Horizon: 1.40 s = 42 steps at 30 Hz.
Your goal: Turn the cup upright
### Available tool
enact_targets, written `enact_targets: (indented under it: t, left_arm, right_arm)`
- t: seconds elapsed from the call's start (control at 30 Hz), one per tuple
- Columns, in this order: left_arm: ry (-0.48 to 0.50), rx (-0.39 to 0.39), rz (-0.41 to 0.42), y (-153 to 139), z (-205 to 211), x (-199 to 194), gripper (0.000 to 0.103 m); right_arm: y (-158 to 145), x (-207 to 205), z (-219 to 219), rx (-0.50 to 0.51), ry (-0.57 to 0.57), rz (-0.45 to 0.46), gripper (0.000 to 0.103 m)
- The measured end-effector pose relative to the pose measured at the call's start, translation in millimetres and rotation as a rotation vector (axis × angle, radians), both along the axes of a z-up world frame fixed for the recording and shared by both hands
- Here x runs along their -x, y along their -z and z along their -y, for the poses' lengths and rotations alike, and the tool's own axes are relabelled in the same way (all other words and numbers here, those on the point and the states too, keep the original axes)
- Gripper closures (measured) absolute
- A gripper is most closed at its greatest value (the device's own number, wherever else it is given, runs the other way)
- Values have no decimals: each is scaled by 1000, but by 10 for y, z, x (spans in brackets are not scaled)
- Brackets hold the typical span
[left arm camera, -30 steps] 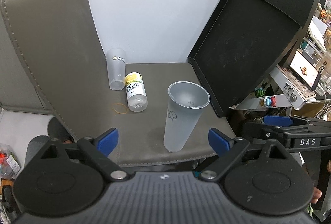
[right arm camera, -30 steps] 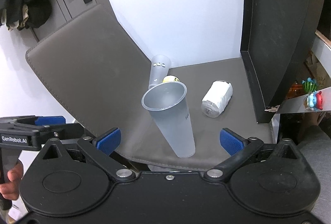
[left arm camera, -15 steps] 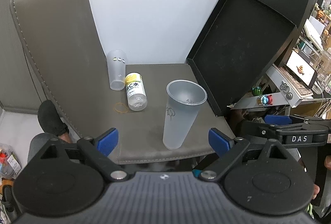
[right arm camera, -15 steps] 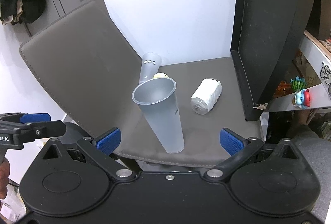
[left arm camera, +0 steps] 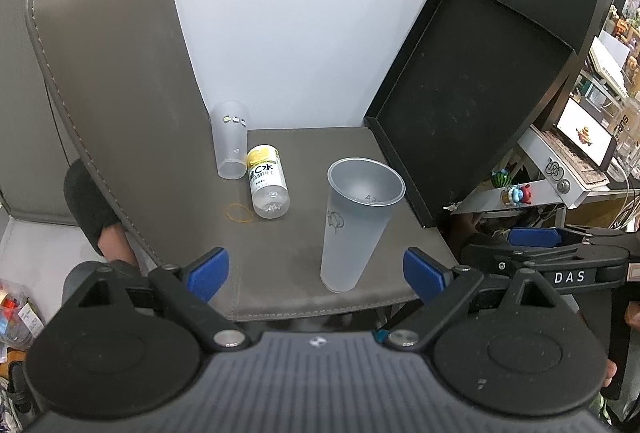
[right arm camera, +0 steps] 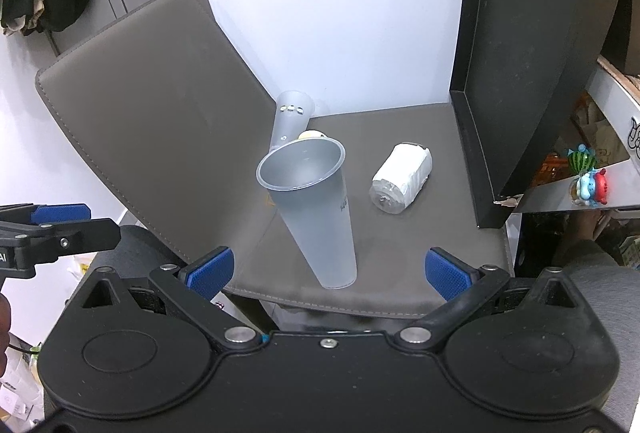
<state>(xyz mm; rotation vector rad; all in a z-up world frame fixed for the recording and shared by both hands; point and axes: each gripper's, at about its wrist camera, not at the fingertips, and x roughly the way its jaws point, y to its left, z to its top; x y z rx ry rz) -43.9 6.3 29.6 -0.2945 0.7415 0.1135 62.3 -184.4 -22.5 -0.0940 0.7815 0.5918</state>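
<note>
A frosted grey plastic cup [left arm camera: 352,221] stands upright, mouth up, near the front edge of the grey mat [left arm camera: 312,285]; it also shows in the right wrist view [right arm camera: 316,217]. My left gripper [left arm camera: 316,271] is open and empty, held back from the cup near the mat's front edge. My right gripper [right arm camera: 328,269] is open and empty, also short of the cup. Each gripper shows at the edge of the other's view, the right one [left arm camera: 560,253] and the left one [right arm camera: 52,229].
A clear cup [left arm camera: 230,145] stands mouth down at the back left. A yellow-labelled bottle [left arm camera: 266,181] lies beside it, with a rubber band [left arm camera: 239,213] in front. A white-wrapped bottle [right arm camera: 402,177] lies to the right. A black tray [left arm camera: 472,93] leans on the right.
Both grippers have drawn back and up from the upright cup, which looks smaller and farther away. The cup and other objects have not moved.
</note>
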Motion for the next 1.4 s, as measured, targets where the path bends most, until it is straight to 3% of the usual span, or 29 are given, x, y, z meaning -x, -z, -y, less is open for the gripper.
enact_targets:
  t: [1.4]
  left_arm:
    - [-1,11,-18,58,-31,13,10]
  right_arm:
    - [32,-8,-45,29,-2,-10,0]
